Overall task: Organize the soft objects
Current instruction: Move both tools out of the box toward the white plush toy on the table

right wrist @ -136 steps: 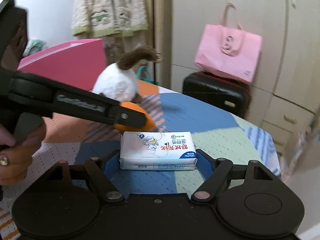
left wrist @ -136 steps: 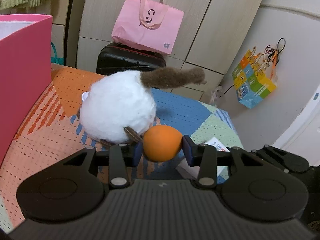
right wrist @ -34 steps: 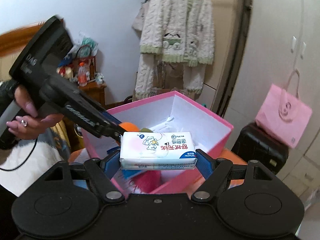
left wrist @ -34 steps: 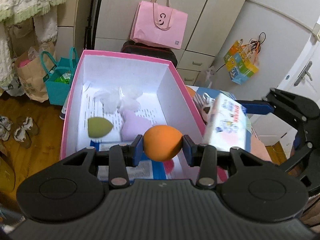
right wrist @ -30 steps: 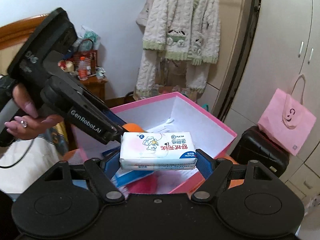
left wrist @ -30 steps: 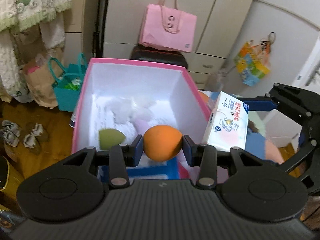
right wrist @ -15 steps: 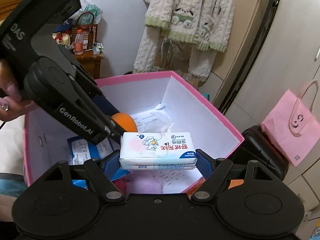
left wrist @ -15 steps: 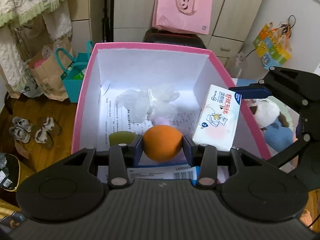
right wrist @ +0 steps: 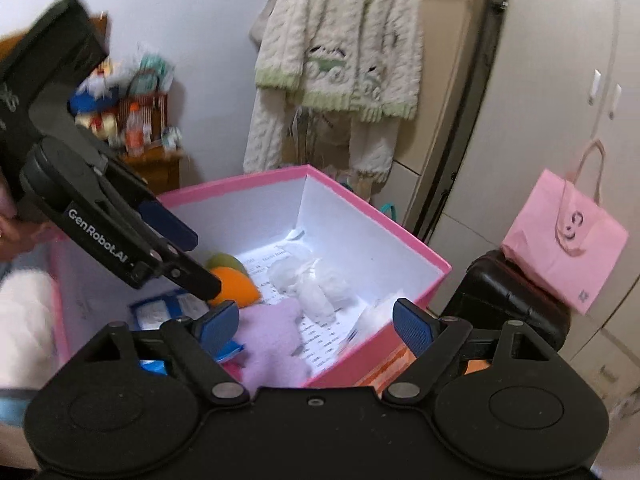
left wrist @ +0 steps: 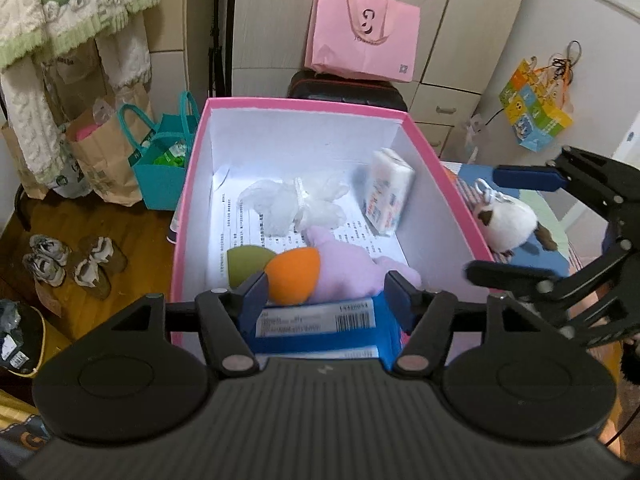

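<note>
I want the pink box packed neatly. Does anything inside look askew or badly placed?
Yes: the tissue pack is tilted on edge against the pink box's right wall, blurred, possibly not yet settled. The orange sponge lies partly over the green sponge. The white plush toy is outside the box.

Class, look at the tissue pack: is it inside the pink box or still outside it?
Inside. The tissue pack sits tilted against the right inner wall of the pink box, clear of both grippers.
</note>
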{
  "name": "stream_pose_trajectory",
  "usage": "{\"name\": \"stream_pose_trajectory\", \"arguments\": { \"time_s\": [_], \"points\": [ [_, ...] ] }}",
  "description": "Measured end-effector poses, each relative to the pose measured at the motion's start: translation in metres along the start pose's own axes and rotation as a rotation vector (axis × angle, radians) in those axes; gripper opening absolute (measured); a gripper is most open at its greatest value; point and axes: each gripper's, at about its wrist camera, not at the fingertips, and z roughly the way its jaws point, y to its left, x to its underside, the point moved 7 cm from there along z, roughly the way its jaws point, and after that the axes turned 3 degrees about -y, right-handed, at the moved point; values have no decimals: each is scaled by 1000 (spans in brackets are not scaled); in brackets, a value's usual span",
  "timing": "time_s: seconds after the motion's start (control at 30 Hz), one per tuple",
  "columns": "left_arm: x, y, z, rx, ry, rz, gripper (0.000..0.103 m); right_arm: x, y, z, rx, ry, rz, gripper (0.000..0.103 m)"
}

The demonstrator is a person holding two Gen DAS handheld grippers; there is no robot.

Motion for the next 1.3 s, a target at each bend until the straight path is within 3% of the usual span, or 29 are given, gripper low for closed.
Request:
{"name": "stream_pose_trajectory", "arguments": {
  "time_s": [0.33, 0.7, 1.3],
  "points": [
    [8, -24, -53, 30, -11, 56, 80, 10, 9, -65, -31, -13, 116, 87],
    [24, -77, -107, 46, -49, 214, 93, 24, 22, -131, -28, 2, 165, 87],
    [48, -183, -100, 169, 10, 392, 97, 79, 15, -206, 55, 11, 215, 88]
  ]
}}
